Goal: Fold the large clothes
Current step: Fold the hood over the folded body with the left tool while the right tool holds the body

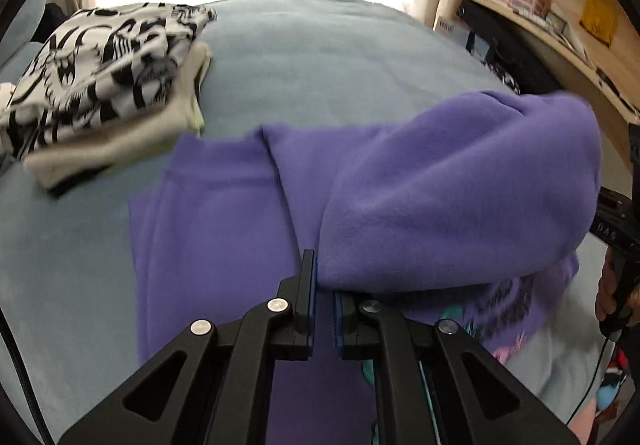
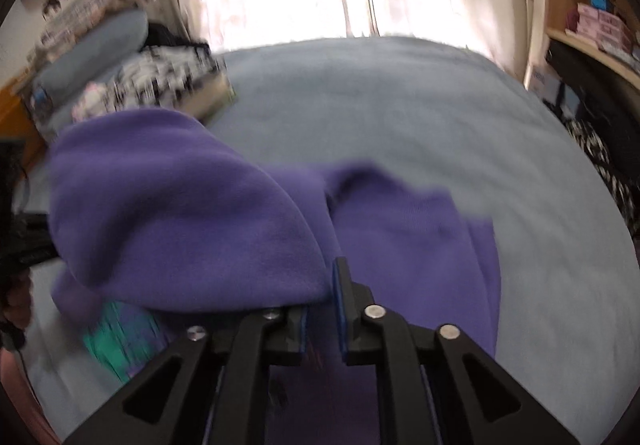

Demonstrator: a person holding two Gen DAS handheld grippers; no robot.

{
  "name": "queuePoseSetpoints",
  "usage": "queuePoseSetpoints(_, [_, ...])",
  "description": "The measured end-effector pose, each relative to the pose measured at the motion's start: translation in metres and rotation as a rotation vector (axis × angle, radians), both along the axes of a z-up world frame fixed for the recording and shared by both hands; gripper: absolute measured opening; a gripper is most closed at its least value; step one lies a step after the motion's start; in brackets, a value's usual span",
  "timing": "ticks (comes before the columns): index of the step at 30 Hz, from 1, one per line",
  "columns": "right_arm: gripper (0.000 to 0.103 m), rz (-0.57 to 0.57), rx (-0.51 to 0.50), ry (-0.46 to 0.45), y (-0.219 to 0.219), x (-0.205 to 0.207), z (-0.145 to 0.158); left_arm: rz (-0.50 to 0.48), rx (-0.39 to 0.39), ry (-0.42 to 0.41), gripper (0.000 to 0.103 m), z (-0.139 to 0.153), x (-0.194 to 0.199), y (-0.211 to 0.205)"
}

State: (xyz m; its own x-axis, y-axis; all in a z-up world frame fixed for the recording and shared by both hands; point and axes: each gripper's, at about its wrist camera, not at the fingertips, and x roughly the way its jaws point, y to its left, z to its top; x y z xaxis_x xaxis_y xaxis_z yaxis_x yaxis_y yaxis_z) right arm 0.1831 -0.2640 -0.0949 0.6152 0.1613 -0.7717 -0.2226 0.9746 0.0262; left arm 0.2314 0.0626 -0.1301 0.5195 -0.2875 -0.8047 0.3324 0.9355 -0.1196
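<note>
Purple sweatshirt (image 1: 420,185) lies near the middle of the blue bed (image 1: 320,57), half doubled over. Left gripper (image 1: 324,297) pinches its folded edge tight, and right gripper (image 2: 324,297), jaws slightly parted, holds the other end, likely to carry the fold across evenly. Folded clothes (image 1: 100,85) wait by the far left edge.

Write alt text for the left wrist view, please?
A black left gripper pinches the edge of a purple sweatshirt lifted over a blue-grey bed. A stack of folded clothes sits at the left.
</note>
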Motion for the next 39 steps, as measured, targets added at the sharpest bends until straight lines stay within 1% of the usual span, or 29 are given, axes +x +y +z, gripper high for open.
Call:
queuePoseSetpoints(2, [0.017,-0.025,-0.029,0.046,-0.003,-0.011,-0.013,-0.015,-0.003,0.037,0.005,-0.008,-0.011,0.002])
queuePoseSetpoints(4, [0.017,-0.043,-0.021,0.096,-0.009,-0.022,-0.022,-0.032,-0.01,0.071,0.006,-0.012,-0.025,0.003])
queuePoseSetpoints(5, [0.017,-0.053,0.004,0.119,-0.013,-0.03,-0.025,-0.045,-0.008,0.082,0.006,-0.014,-0.031,0.004])
queuePoseSetpoints(7, [0.02,-0.063,0.056,0.135,-0.018,-0.042,-0.025,-0.058,-0.009,0.093,0.012,-0.015,-0.04,0.007])
queuePoseSetpoints(8, [0.028,-0.065,0.078,0.139,-0.019,-0.047,-0.024,-0.071,-0.027,0.104,0.013,-0.015,-0.045,0.009])
queuePoseSetpoints(9, [0.037,-0.066,0.11,0.143,-0.019,-0.053,-0.023,-0.078,-0.046,0.113,0.019,-0.015,-0.049,0.011])
queuePoseSetpoints(10, [0.04,-0.065,0.135,0.142,-0.018,-0.059,-0.021,-0.087,-0.077,0.126,0.028,-0.014,-0.053,0.011])
queuePoseSetpoints(11, [0.044,-0.059,0.174,0.139,-0.018,-0.065,-0.017,-0.097,-0.105,0.139,0.033,-0.012,-0.056,0.008])
queuePoseSetpoints(13, [0.048,-0.047,0.225,0.141,-0.014,-0.072,-0.014,-0.124,-0.176,0.163,0.055,-0.012,-0.058,0.012])
queuePoseSetpoints(15, [0.049,-0.029,0.291,0.151,-0.009,-0.076,-0.009,-0.147,-0.244,0.17,0.06,-0.01,-0.061,0.014])
queuePoseSetpoints(17, [0.049,-0.014,0.336,0.16,-0.004,-0.076,-0.002,-0.159,-0.315,0.174,0.062,-0.008,-0.062,0.018])
queuePoseSetpoints(19, [0.05,0.009,0.39,0.163,0.004,-0.075,0.008,-0.159,-0.387,0.179,0.069,-0.006,-0.056,0.024])
queuePoseSetpoints(21, [0.056,0.021,0.437,0.17,0.009,-0.07,0.015,-0.14,-0.443,0.184,0.072,-0.008,-0.047,0.028])
queuePoseSetpoints(24, [0.058,0.0,0.528,0.195,0.013,-0.056,0.018,-0.102,-0.502,0.205,0.072,-0.018,-0.03,0.034])
queuePoseSetpoints(26, [0.058,-0.032,0.564,0.212,0.013,-0.046,0.014,-0.076,-0.545,0.226,0.072,-0.028,-0.021,0.036])
queuePoseSetpoints(28, [0.058,-0.081,0.568,0.234,0.013,-0.034,0.004,-0.062,-0.563,0.23,0.072,-0.036,-0.013,0.036])
queuePoseSetpoints(32, [0.058,-0.12,0.588,0.28,0.013,-0.023,-0.019,-0.06,-0.55,0.219,0.072,-0.053,-0.003,0.029])
queuePoseSetpoints(35, [0.058,-0.157,0.541,0.322,0.018,-0.015,-0.041,-0.065,-0.56,0.225,0.072,-0.064,0.003,0.019])
queuePoseSetpoints(36, [0.053,-0.166,0.546,0.331,0.018,-0.013,-0.046,-0.06,-0.561,0.219,0.07,-0.065,0.005,0.016])
queuePoseSetpoints(37, [0.049,-0.17,0.549,0.328,0.018,-0.013,-0.048,-0.055,-0.557,0.209,0.054,-0.063,0.005,0.011])
queuePoseSetpoints(38, [0.038,-0.172,0.548,0.318,0.019,-0.012,-0.049,-0.049,-0.545,0.203,0.041,-0.062,0.006,0.007])
queuePoseSetpoints(39, [0.024,-0.17,0.545,0.311,0.019,-0.011,-0.048,-0.032,-0.521,0.218,0.021,-0.063,0.008,0.004])
